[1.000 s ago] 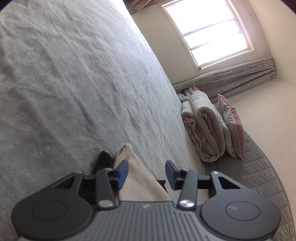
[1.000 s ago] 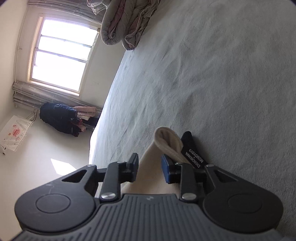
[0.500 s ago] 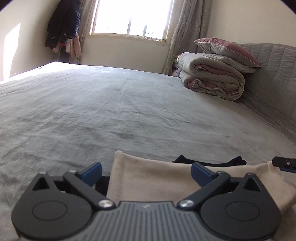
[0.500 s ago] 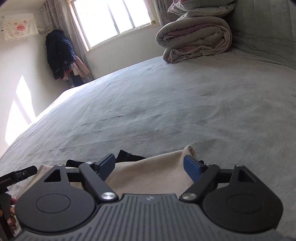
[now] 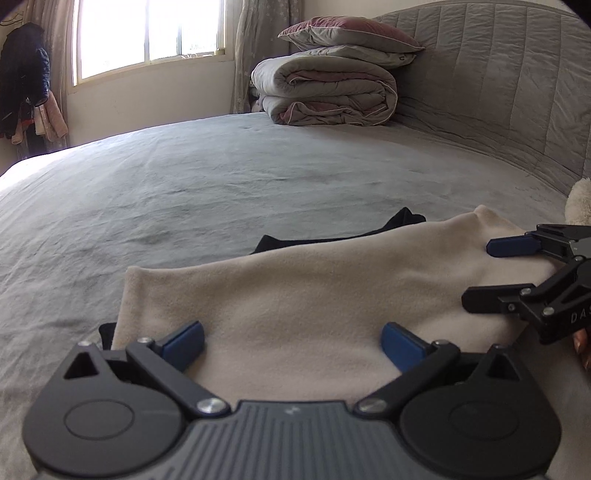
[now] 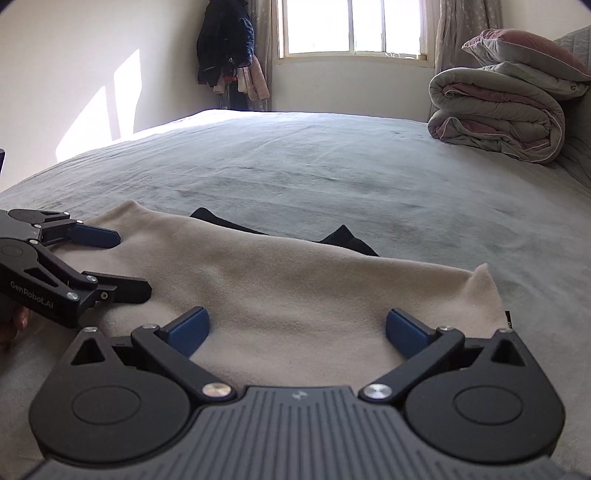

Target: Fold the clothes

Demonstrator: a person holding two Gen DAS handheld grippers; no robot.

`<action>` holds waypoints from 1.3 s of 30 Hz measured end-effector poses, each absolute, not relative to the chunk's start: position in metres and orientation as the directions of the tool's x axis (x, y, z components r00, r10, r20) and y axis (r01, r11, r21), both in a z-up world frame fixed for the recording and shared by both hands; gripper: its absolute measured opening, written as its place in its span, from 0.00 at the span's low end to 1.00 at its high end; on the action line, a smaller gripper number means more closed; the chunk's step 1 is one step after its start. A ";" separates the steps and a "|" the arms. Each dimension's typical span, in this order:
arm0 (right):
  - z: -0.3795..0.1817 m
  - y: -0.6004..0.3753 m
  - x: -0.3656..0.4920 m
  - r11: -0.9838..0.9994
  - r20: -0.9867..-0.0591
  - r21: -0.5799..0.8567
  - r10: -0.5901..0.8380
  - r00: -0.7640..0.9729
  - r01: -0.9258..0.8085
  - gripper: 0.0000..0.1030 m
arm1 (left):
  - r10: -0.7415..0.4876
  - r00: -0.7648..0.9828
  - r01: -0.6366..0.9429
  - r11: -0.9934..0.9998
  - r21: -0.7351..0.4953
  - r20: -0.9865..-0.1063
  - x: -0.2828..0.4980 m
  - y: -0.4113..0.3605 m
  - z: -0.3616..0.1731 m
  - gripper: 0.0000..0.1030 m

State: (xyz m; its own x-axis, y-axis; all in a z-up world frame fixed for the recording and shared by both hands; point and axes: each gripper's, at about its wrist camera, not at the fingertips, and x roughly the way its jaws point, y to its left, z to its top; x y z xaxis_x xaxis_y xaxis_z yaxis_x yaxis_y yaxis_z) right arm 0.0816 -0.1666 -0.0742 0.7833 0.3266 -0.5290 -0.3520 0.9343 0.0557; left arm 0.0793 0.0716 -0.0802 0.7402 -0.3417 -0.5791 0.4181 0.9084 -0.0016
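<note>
A folded beige garment lies flat on the grey bed, with black cloth peeking out along its far edge. It also shows in the right wrist view, with the black cloth behind it. My left gripper is open and empty over the garment's near left part. My right gripper is open and empty over its near right part. Each gripper shows in the other's view: the right one and the left one, both open above the cloth.
A folded quilt and a pillow are stacked by the padded headboard. Clothes hang beside the window. A fluffy white thing sits at the right edge.
Both grippers turned upright from a sideways tilt, opened wide and let go of the beige garment. It now lies spread flat on the bed.
</note>
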 end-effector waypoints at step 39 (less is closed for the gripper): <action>-0.070 -0.229 0.117 0.950 -0.508 0.210 0.309 0.804 -0.233 1.00 | -0.315 0.759 0.201 0.946 -0.255 -0.570 0.117 0.126 -0.085 1.00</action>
State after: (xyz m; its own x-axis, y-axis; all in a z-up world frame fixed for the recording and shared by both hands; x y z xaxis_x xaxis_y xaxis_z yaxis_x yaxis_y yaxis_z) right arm 0.1171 -0.2290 -0.0703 0.8038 0.3092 -0.5082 -0.2328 0.9497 0.2095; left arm 0.1170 0.1264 -0.0849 0.7593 -0.3146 -0.5696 0.2005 0.9459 -0.2551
